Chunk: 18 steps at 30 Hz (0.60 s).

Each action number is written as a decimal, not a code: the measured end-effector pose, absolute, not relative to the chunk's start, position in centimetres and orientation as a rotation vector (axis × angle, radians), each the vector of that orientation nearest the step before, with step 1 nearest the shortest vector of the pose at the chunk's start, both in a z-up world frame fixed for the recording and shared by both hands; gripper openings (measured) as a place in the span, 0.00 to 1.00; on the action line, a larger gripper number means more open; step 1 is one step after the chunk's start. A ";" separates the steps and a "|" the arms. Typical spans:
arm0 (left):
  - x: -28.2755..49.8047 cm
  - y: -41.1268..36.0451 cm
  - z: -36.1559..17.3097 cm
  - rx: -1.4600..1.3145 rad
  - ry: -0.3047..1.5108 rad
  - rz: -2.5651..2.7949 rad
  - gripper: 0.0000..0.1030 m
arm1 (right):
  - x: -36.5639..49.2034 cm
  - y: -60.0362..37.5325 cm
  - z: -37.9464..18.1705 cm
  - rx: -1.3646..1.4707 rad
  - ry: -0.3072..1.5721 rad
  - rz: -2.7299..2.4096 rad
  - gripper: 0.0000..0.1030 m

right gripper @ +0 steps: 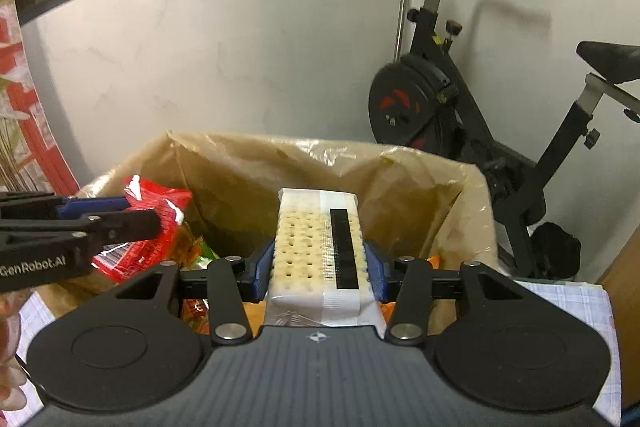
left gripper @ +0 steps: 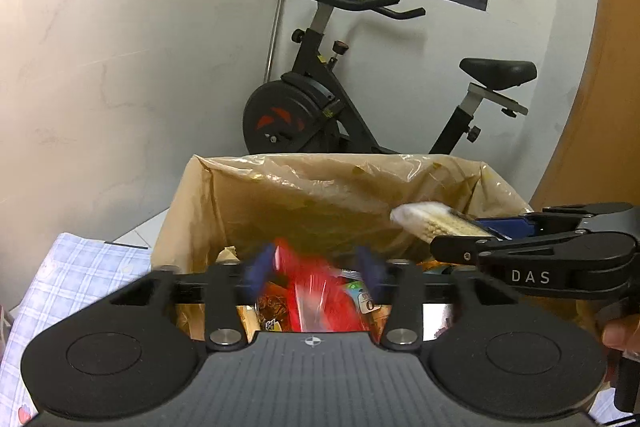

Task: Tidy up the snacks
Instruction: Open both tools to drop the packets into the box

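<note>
Right wrist view: right claw (right gripper: 319,263) clamps a light, brittle clear-wrapped cracker pack (right gripper: 318,247) by its long sides; left claw (left gripper: 316,269) gapes, red packet (left gripper: 316,291) loose.

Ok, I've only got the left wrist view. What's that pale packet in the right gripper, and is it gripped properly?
Observer: The right wrist view shows a clear-wrapped cracker pack in the right gripper, with both blue pads pressed on its long sides.
Operator: Any marking on it?
Observer: A black stripe runs lengthwise along its top face.
Operator: The red packet is a blur here. Where is it?
Observer: It's sharp there. The red packet is crumpled and sits at the left side of the lined box, right behind the left gripper. I can't tell whether they touch.
</note>
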State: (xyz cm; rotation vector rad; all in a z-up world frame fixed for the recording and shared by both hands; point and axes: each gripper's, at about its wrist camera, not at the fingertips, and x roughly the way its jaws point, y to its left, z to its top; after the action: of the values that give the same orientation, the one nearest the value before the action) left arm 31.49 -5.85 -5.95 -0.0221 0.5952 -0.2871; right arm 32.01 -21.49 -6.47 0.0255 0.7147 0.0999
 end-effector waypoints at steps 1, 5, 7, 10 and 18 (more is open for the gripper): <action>31.3 -5.8 -6.0 -0.019 0.584 -0.289 0.66 | 32.1 -21.5 -6.6 0.032 0.718 0.091 0.51; 30.4 -4.9 -5.4 0.001 0.551 -0.287 0.66 | 31.4 -22.0 -6.2 0.062 0.686 0.082 0.61; 29.8 -4.3 -5.0 -0.006 0.539 -0.287 0.66 | 30.6 -22.3 -5.8 0.066 0.666 0.092 0.60; 28.7 -2.7 -4.2 -0.030 0.517 -0.287 0.66 | 28.9 -22.7 -5.1 0.063 0.626 0.109 0.61; 23.7 3.3 -2.9 -0.082 0.454 -0.270 0.66 | 22.1 -24.0 -3.5 0.033 0.478 0.170 0.61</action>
State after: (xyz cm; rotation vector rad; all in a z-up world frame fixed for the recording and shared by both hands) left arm 23.65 3.30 -2.91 -0.0819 0.4537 -0.2704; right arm 22.08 -24.02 -3.52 0.0329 0.4778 0.1702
